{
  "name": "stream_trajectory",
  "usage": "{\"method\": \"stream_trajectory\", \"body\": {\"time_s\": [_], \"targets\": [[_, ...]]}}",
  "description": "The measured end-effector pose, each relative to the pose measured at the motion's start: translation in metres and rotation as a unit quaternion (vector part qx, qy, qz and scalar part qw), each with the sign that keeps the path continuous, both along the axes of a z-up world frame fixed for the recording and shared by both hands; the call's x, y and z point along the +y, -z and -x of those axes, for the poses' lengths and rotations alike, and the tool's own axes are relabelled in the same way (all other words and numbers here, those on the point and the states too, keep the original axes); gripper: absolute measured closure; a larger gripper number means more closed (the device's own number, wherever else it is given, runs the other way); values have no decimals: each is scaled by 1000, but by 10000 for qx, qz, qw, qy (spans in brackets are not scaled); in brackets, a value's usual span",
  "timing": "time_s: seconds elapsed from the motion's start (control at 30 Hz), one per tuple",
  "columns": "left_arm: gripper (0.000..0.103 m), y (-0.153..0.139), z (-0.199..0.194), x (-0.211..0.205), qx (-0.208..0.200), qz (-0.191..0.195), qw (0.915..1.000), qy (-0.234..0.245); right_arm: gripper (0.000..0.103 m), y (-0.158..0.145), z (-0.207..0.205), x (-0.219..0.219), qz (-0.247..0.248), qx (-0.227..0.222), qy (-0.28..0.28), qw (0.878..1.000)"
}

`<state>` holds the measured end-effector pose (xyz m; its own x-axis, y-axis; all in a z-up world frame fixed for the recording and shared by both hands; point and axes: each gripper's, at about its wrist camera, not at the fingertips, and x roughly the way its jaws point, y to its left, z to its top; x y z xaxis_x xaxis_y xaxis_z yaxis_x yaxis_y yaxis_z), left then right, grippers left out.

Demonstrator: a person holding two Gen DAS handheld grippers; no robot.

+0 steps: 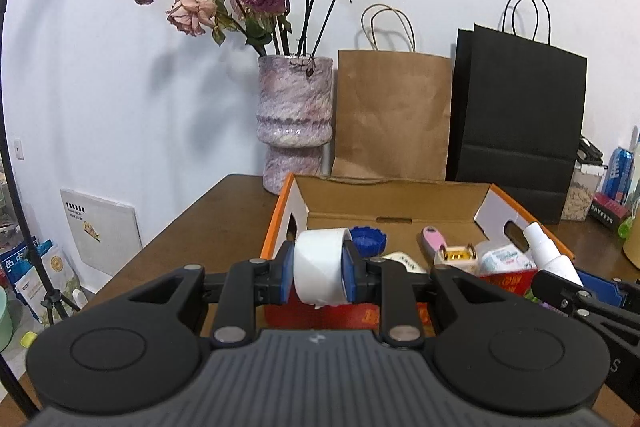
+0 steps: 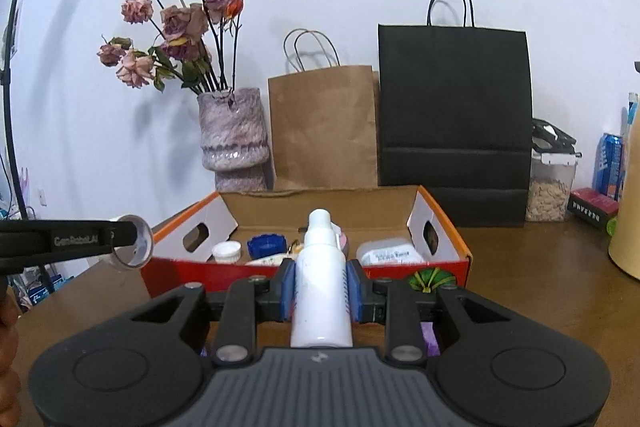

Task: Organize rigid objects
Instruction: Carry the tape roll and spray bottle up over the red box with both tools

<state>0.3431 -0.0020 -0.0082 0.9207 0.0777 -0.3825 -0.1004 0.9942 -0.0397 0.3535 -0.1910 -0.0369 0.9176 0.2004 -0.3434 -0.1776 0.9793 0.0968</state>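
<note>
**Ana:** White wall behind, a brown wooden table [image 2: 520,267] in front, and on it an open cardboard box [image 2: 444,223] with orange edges and a red front. Behind the box stand a mottled pink vase [image 1: 295,123] of dried roses, a brown paper bag [image 1: 394,115] and a black paper bag [image 2: 454,123].

**Ben:** Where are the things being sorted?

**Ana:** Two are held in the air near the front of the box. The left gripper [image 1: 319,269] has a roll of white tape [image 1: 320,269] between its blue pads, clamped on the roll's flat sides, at the box's front left corner. The right gripper [image 2: 322,291] is clamped on a white spray bottle [image 2: 322,287], which stands upright with its nozzle up, before the middle of the red front wall.

**Ben:** How wide are the jaws?

**Ana:** Each only as wide as what it grips, pads pressed against it.

**Ben:** What lies in the box?

**Ana:** A blue bottle cap [image 1: 368,238], a small white cap [image 2: 227,251], a pink-handled tool [image 1: 433,241] and a white packet with blue print [image 1: 506,259].

**Ben:** Any writing?

**Ana:** The side of the left gripper's finger in the right wrist view reads roughly "GenRobot.AI". The packet's print and the yellow marks on the red wall are too blurred to read.
</note>
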Motion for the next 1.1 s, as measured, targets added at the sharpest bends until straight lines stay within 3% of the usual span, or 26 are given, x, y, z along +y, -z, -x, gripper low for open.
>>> {"method": "stream_trajectory", "body": {"time_s": [0.5,1.1], "targets": [[78,-7,-45,-5,-112,216,9997,-97,77,-4,-38,-11,-73,-154,-51,9998],[78,4,-113,-9,27,32,9999,-140,77,1,-107,-9,9,-177,-203,9996]]}}
